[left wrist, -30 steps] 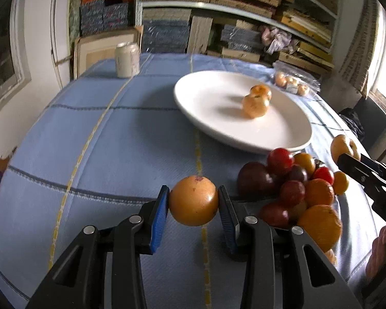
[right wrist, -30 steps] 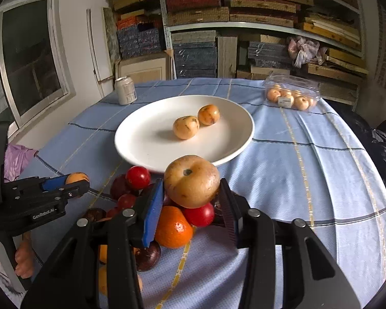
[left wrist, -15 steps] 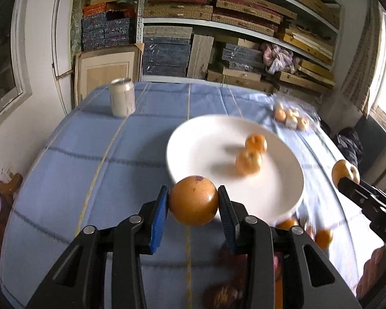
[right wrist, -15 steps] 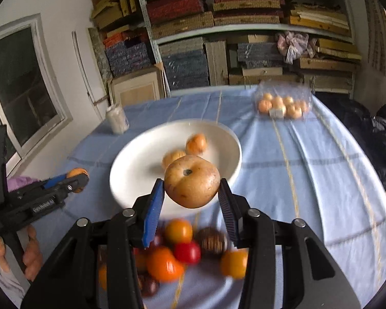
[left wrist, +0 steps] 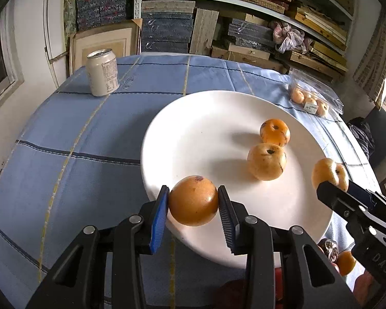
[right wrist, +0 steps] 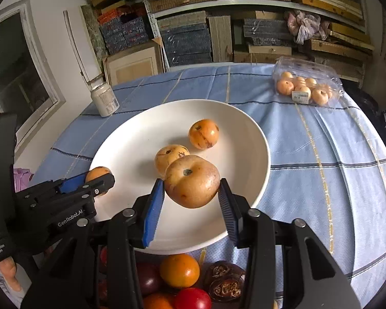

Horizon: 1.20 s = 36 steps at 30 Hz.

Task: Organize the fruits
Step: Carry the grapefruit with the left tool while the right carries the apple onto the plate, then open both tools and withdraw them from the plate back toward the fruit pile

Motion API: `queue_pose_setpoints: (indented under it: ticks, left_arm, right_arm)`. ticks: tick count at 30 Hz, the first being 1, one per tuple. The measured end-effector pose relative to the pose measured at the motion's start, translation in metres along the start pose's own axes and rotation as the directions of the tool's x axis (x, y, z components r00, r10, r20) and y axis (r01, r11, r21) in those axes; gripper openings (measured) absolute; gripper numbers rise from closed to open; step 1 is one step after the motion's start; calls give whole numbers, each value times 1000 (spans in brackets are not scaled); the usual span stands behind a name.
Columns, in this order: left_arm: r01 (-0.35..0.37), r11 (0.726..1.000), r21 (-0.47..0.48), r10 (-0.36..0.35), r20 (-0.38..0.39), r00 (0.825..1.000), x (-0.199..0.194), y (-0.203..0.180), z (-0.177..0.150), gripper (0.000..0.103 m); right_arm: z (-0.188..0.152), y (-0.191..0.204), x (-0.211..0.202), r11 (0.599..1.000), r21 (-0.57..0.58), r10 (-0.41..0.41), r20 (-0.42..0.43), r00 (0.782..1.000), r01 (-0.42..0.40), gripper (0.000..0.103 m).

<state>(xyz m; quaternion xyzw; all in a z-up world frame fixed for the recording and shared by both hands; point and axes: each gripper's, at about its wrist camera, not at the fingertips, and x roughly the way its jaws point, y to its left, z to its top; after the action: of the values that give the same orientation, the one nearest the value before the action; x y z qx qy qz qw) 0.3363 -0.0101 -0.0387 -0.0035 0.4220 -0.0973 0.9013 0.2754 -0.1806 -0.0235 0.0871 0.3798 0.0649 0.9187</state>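
I hold one orange fruit (left wrist: 193, 200) pinched between the pads of my left gripper (left wrist: 193, 202), poised above the white plate (left wrist: 193, 118) at its 7 o'clock rim. My right gripper (right wrist: 191, 193) clamps a paler, speckled fruit (right wrist: 192, 180) over the plate's 6 o'clock side. I judge both are carried here because the plate gathers this kind: two like fruits (right wrist: 203, 134) already lie on it near centre and toward 1 o'clock.

The nearer resting fruit (right wrist: 167, 155) sits just behind my right load, so setting down straight ahead could knock it; the bare area toward 9 o'clock looks safer for the left.

Below the plate's 6 o'clock edge lies the mixed pile (right wrist: 179, 270) of orange, red and dark fruits. A drink can (left wrist: 102, 72) stands at 11 o'clock, a clear pack of small fruits (right wrist: 305, 87) at 2 o'clock, both well apart.
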Motion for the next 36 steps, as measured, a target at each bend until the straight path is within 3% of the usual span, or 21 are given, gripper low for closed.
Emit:
queue_pose_setpoints:
  ticks: [8, 13, 15, 19, 23, 27, 32, 36]
  left_arm:
    - [29, 1000, -8, -29, 24, 999, -8, -1, -2, 39]
    - [36, 999, 5, -36, 94, 995, -29, -5, -2, 62]
    - [36, 999, 7, -37, 112, 993, -36, -4, -3, 65]
    - [42, 999, -6, -41, 126, 991, -45, 0, -6, 72]
    - [30, 999, -25, -26, 133, 991, -51, 9, -13, 74]
    - [35, 998, -61, -29, 101, 995, -57, 22, -32, 74]
    - [46, 997, -66, -39, 103, 994, -79, 26, -67, 74]
    - [73, 996, -54, -66, 114, 991, -97, 24, -98, 74]
  right_arm:
    - [-1, -6, 1, 1000, 15, 14, -10, 1000, -14, 43]
    - [0, -18, -7, 997, 71, 37, 11, 999, -38, 45]
    - [1, -24, -15, 994, 95, 46, 32, 998, -48, 46]
    - [1, -34, -36, 992, 119, 29, 91, 995, -39, 64]
    - [-2, -41, -55, 993, 116, -30, 144, 989, 13, 67]
    - [-21, -51, -68, 990, 138, -36, 145, 989, 16, 68]
    - [-59, -56, -92, 988, 149, -59, 152, 987, 36, 82]
    - [-89, -55, -119, 987, 154, -81, 193, 978, 51, 85]
